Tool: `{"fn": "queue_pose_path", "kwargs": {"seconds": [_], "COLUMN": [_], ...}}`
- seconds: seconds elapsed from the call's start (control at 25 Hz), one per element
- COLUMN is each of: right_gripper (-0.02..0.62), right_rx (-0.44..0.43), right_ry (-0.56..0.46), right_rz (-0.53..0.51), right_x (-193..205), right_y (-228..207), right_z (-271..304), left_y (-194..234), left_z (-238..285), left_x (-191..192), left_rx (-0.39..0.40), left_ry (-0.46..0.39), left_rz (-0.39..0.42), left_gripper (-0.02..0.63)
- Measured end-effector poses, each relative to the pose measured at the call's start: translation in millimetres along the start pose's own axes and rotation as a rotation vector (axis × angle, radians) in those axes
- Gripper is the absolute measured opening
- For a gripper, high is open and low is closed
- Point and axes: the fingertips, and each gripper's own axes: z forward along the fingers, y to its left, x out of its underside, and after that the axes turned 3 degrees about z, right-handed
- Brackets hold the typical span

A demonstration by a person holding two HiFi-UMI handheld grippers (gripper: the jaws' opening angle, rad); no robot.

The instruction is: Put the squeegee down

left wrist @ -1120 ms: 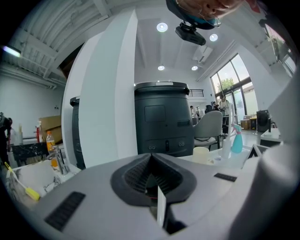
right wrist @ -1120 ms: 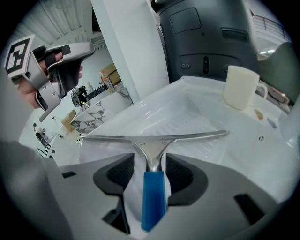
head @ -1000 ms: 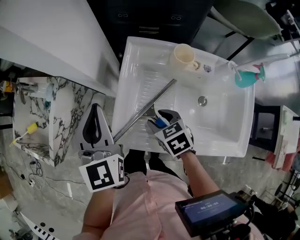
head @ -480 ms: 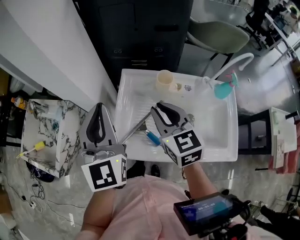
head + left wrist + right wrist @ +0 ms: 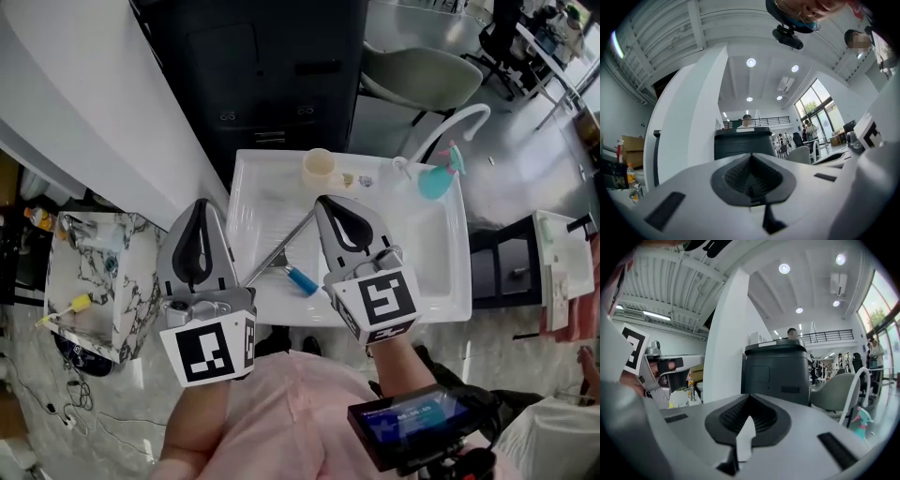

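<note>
Squeegee (image 5: 278, 248) step judged done: lies flat in the left half of the white sink (image 5: 441, 314), metal blade slanting from 7 o'clock up to 1 o'clock, blue handle at the lower end, held by neither tool. Starting at the left, at 8 o'clock from the squeegee: left gripper (image 5: 198, 211), jaws pressed together with nothing between them, confirmed in its own view (image 5: 751, 157), which looks level across the room rather than down at the sink. Next, at 3 o'clock from the squeegee: right gripper (image 5: 333, 208), jaws just drawn closed and now meeting on nothing, shown empty in its own view (image 5: 750, 397), likewise aimed out at the room. Further along the back rim, at 12 o'clock from the squeegee, a cream cup (image 5: 319, 169); at 2 o'clock, a teal spray bottle (image 5: 439, 176) beside the curved faucet (image 5: 450, 127). Leaves little to do, by this reading: calls only for keeping both tools clear of the basin, without brushing the blade or cup, and for holding off any further grip.
</note>
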Motion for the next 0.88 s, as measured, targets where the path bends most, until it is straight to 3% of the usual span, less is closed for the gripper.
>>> {"fn": "queue_pose_path", "kwargs": {"seconds": [0.88], "right_gripper": [-0.002], "right_rx": [0.026], "right_ry": [-0.01], "right_rz": [-0.003], "right_x": [0.9], "right_y": [6.7], "right_z": [-5.7], "left_y": [-3.9], "left_z": [-7.0], "left_x": [9.0], "left_rx": [0.02], "left_ry": [0.016], "left_rz": [-0.013], "left_gripper": [0.009]}}
